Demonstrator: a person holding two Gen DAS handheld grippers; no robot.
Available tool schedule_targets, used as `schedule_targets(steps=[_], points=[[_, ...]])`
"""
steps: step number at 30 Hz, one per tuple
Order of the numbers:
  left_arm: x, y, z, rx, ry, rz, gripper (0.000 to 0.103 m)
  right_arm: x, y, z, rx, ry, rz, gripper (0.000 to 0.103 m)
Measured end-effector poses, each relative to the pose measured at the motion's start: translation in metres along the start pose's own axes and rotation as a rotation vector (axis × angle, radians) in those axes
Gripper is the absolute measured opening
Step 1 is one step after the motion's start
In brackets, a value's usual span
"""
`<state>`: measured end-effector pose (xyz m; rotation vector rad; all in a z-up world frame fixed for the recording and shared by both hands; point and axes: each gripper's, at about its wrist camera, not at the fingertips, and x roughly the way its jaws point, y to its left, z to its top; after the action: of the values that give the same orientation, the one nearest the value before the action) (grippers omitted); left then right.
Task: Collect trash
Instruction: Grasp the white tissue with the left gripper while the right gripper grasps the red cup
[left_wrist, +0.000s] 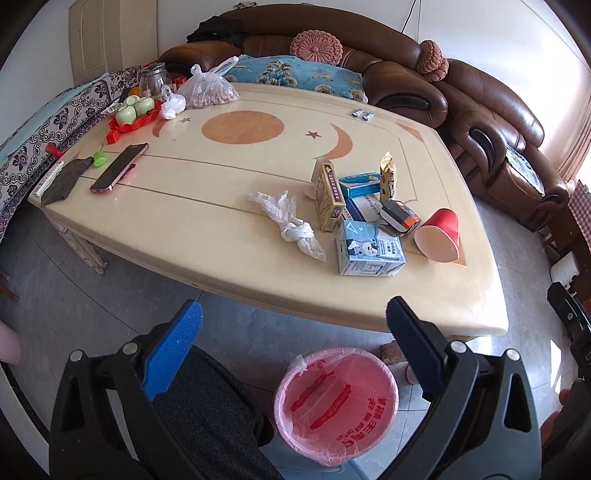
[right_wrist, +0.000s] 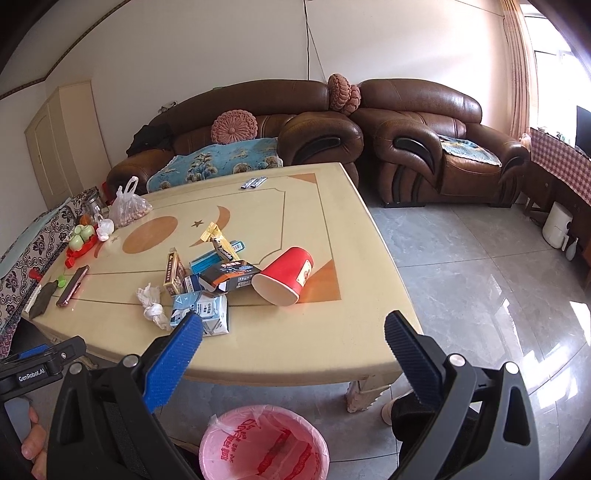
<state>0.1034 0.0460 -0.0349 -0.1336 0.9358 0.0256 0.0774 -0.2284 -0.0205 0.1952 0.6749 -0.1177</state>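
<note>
A brown leather sofa (right_wrist: 258, 125) and a matching armchair (right_wrist: 443, 147) line the white back wall, standing on a glossy grey tiled floor (right_wrist: 480, 295). A round pink cushion (right_wrist: 234, 127) and a blue floral cover (right_wrist: 221, 160) lie on the sofa. In front stands a large cream table (left_wrist: 221, 229) inlaid with an orange circle, crescents and stars. On the floor at its near edge sits a bin (left_wrist: 336, 402) lined with a pink bag, apparently empty.

The trash is clustered on the table's near right part: a red paper cup (left_wrist: 439, 236) on its side, a blue-and-white carton (left_wrist: 369, 249), several small boxes (left_wrist: 364, 184) piled together, an upright yellow box (left_wrist: 327, 195), and a twisted white plastic bag (left_wrist: 291, 225) just left of them.

At the far left end are a tied bag of nuts (left_wrist: 208, 90), a glass pot (left_wrist: 155, 79), green cups on a red tray (left_wrist: 135, 112), and a phone (left_wrist: 120, 168).

The left gripper (left_wrist: 293, 328) hangs over the bin and table edge, fingers spread wide, holding nothing. The right gripper (right_wrist: 293, 332) is likewise wide open and empty.
</note>
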Motion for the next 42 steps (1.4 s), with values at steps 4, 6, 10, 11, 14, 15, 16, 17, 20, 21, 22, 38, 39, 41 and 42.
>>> schedule_targets(steps=[4, 6, 10, 11, 14, 15, 16, 17, 20, 21, 22, 38, 39, 41, 42], points=[[0.008, 0.000, 0.013, -0.006, -0.002, 0.003, 0.098, 0.018, 0.001, 0.008, 0.002, 0.007, -0.006, 0.097], [0.014, -0.001, 0.020, -0.003, 0.003, 0.012, 0.098, 0.027, 0.000, 0.012, 0.003, 0.014, -0.008, 0.097], [0.031, -0.001, 0.031, -0.021, 0.023, 0.019, 0.098, 0.048, -0.002, 0.018, 0.018, 0.028, -0.009, 0.097], [0.036, -0.001, 0.033, -0.025, 0.031, 0.020, 0.098, 0.053, -0.003, 0.019, 0.024, 0.031, -0.008, 0.097], [0.051, -0.001, 0.039, -0.029, 0.049, 0.029, 0.098, 0.069, -0.005, 0.024, 0.041, 0.044, -0.013, 0.097], [0.056, -0.001, 0.041, -0.031, 0.056, 0.030, 0.098, 0.074, -0.006, 0.025, 0.046, 0.047, -0.012, 0.097], [0.060, -0.001, 0.043, -0.034, 0.062, 0.030, 0.098, 0.079, -0.007, 0.027, 0.049, 0.049, -0.016, 0.097], [0.066, -0.001, 0.045, -0.038, 0.069, 0.030, 0.098, 0.084, -0.008, 0.028, 0.050, 0.052, -0.020, 0.097], [0.081, -0.002, 0.050, -0.043, 0.091, 0.027, 0.098, 0.099, -0.006, 0.032, 0.047, 0.059, -0.030, 0.097], [0.086, -0.003, 0.052, -0.045, 0.097, 0.029, 0.098, 0.105, -0.005, 0.033, 0.043, 0.058, -0.037, 0.097], [0.091, -0.003, 0.054, -0.047, 0.103, 0.031, 0.098, 0.110, -0.005, 0.034, 0.038, 0.058, -0.043, 0.097], [0.174, 0.007, 0.079, -0.090, 0.210, 0.052, 0.098, 0.203, 0.000, 0.042, 0.065, 0.148, -0.062, 0.097], [0.180, 0.008, 0.079, -0.095, 0.222, 0.052, 0.098, 0.209, -0.001, 0.041, 0.072, 0.159, -0.060, 0.097], [0.192, 0.011, 0.080, -0.109, 0.246, 0.046, 0.098, 0.222, -0.003, 0.039, 0.090, 0.179, -0.060, 0.097], [0.196, 0.013, 0.080, -0.116, 0.255, 0.044, 0.098, 0.228, -0.004, 0.038, 0.100, 0.188, -0.058, 0.097]])
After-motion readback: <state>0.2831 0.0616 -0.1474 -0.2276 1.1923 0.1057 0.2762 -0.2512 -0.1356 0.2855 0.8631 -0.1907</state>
